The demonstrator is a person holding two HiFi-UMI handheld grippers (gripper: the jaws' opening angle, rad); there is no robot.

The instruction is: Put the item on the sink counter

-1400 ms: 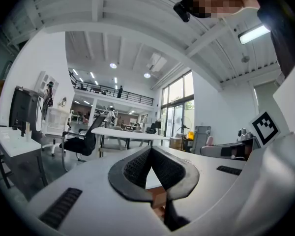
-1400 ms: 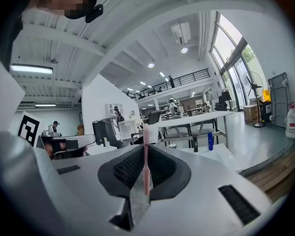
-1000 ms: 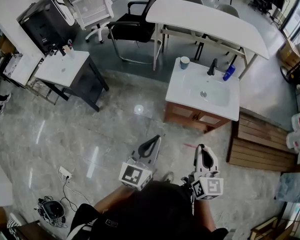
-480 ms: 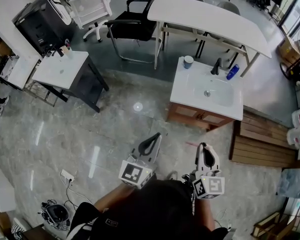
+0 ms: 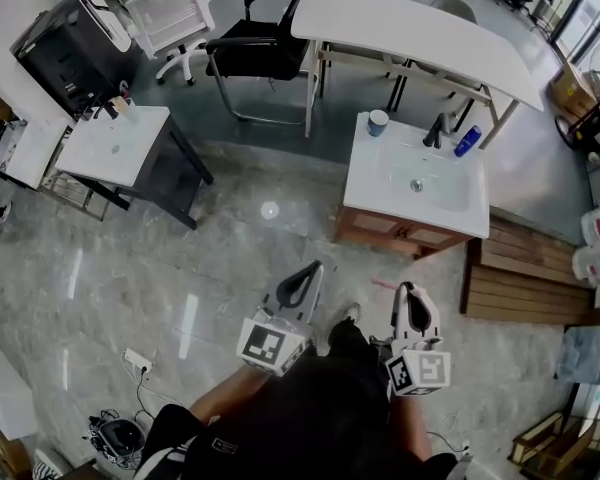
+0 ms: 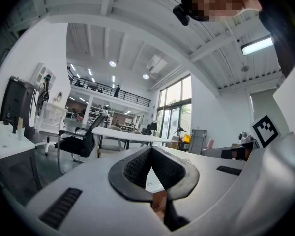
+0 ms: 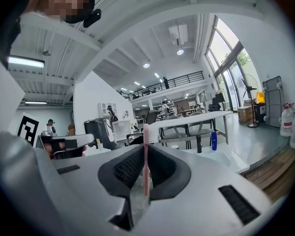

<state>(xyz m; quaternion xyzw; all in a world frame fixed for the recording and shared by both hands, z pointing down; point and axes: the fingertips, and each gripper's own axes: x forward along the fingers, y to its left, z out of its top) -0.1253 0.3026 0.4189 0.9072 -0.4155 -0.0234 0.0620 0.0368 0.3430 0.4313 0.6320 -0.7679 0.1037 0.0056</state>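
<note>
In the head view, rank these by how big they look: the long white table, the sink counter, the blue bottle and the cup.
1. long white table
2. sink counter
3. blue bottle and cup: both tiny and about alike, so I won't rank them.

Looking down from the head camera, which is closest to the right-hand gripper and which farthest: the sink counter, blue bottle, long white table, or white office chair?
From the right gripper, which holds a pink toothbrush:
1. Sink counter, straight ahead.
2. Blue bottle, at the counter's back right.
3. Long white table, behind the sink.
4. White office chair, far left.
</note>
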